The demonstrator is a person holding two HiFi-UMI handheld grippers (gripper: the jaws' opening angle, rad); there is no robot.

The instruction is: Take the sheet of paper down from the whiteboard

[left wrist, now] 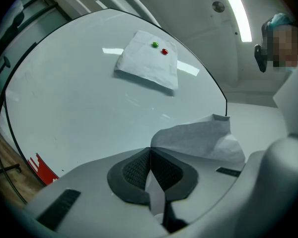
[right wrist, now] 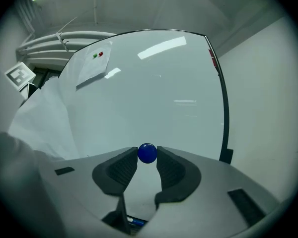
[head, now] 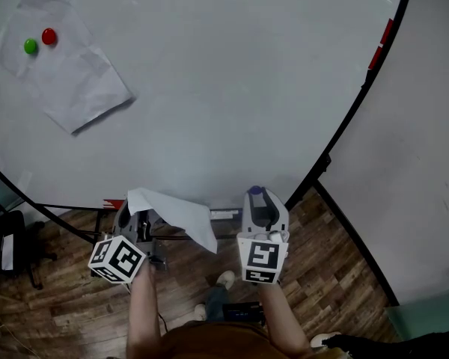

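Both level: left claw, right claw

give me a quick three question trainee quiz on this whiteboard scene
1. True or false: the left tongs are shut on a loose white paper sheet.
2. What do the right tongs grip? A) small blue round magnet B) black marker pen C) nothing
3. What colours are the two round magnets pinning the other white paper sheet to the white whiteboard?
Key: 1 true; 2 A; 3 green round magnet, red round magnet.
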